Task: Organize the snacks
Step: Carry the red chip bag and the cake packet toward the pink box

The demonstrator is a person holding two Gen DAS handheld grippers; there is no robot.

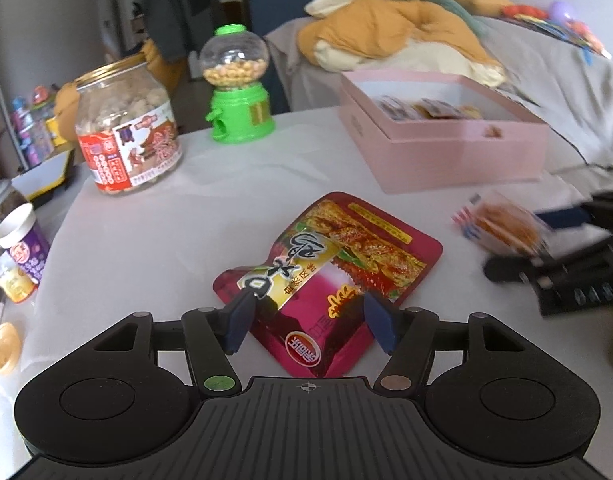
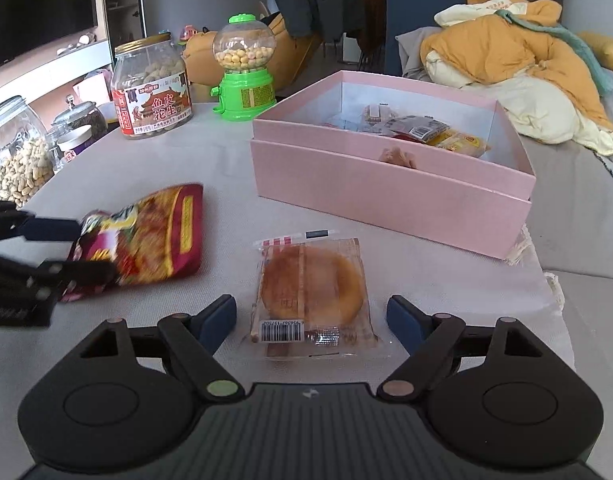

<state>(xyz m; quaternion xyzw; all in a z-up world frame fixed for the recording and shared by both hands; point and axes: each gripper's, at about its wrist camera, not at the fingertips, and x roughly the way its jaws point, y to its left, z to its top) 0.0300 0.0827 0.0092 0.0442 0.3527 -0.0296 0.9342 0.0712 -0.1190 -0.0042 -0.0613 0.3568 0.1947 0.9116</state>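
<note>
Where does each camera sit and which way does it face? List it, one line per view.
Left wrist: rides the left gripper, facing the red snack pouch; its own open fingers show.
Right wrist: rides the right gripper, facing the wrapped cake; its own open fingers show.
Shared: pink box, peanut jar, green candy dispenser, and each other's gripper.

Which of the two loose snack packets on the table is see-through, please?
The pastry packet between the right tool's fingers: its clear wrapper shows a round golden pastry. The red pouch at the left tool is opaque foil.
</note>
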